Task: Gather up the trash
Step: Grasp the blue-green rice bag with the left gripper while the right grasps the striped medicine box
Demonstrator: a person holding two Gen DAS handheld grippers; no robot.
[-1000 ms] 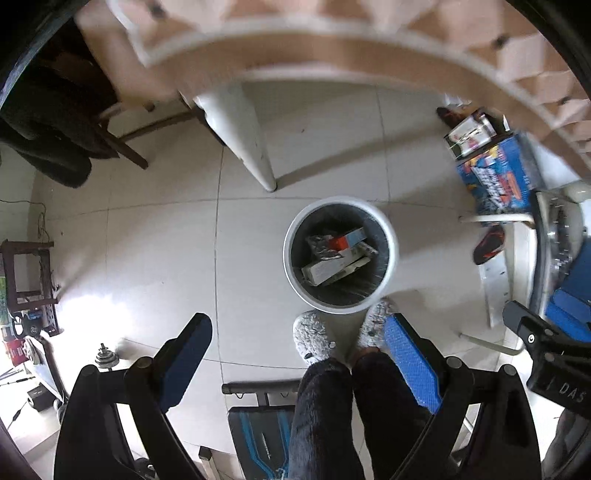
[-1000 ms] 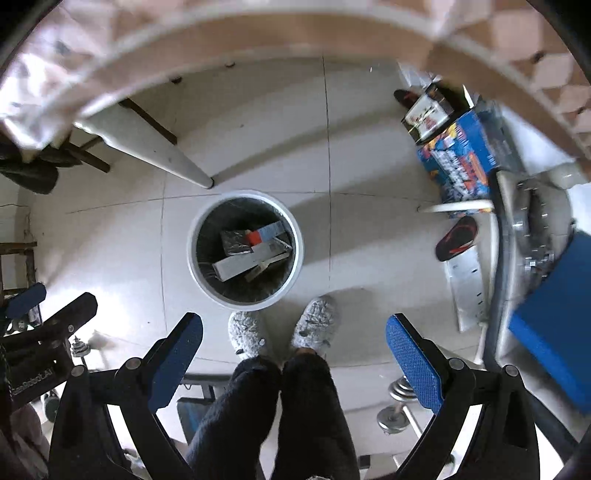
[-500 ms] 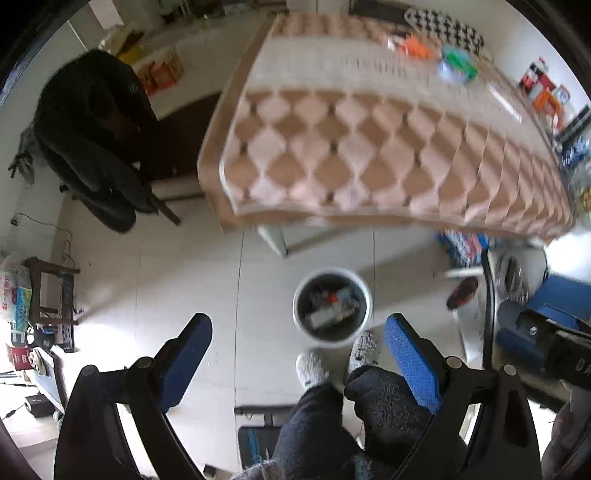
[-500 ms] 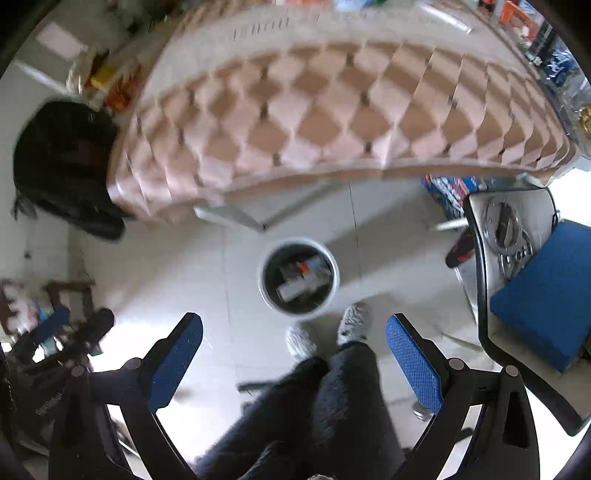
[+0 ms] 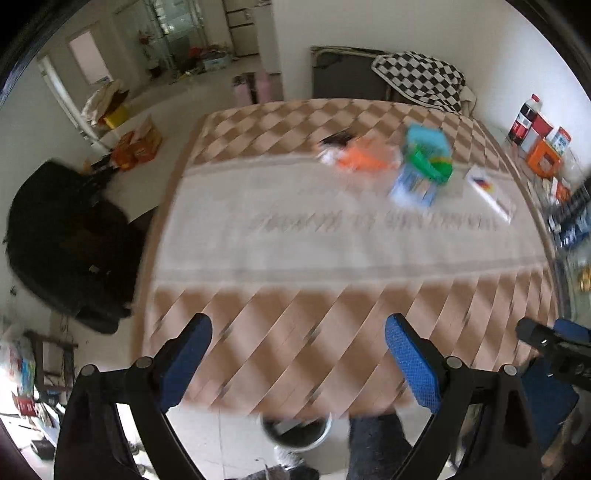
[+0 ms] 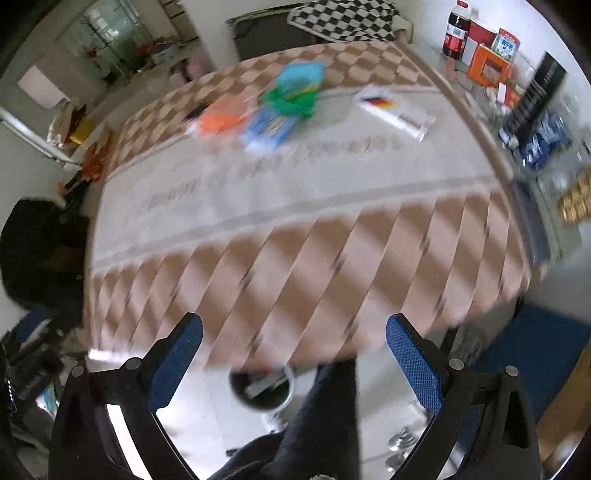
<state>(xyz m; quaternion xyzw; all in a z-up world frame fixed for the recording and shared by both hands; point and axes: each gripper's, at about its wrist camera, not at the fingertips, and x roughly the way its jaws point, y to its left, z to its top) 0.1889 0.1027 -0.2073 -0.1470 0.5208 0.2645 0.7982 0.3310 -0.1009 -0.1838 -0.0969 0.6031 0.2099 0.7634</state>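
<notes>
Trash lies at the far side of the checkered tablecloth [image 5: 295, 295]: an orange wrapper [image 5: 364, 158], a green and blue packet [image 5: 424, 166] and a white flat box [image 5: 489, 192]. In the right wrist view they show as the orange wrapper [image 6: 221, 118], the packet [image 6: 288, 99] and the white box [image 6: 395, 110]. The white bin [image 5: 295, 430] with trash inside stands on the floor under the near table edge, also in the right wrist view [image 6: 262, 386]. My left gripper [image 5: 297, 362] and right gripper [image 6: 293, 360] are open, empty, above the near table edge.
A black jacket on a chair [image 5: 66, 243] is left of the table. A cola bottle [image 6: 456, 31] and boxes [image 6: 487, 66] stand at the right. A blue seat [image 6: 535, 354] is at the right. The person's legs [image 6: 325, 424] stand by the bin.
Both grippers have swung up from looking down at the bin on the floor to looking across the tabletop. Both stay open and empty. The view is motion-blurred.
</notes>
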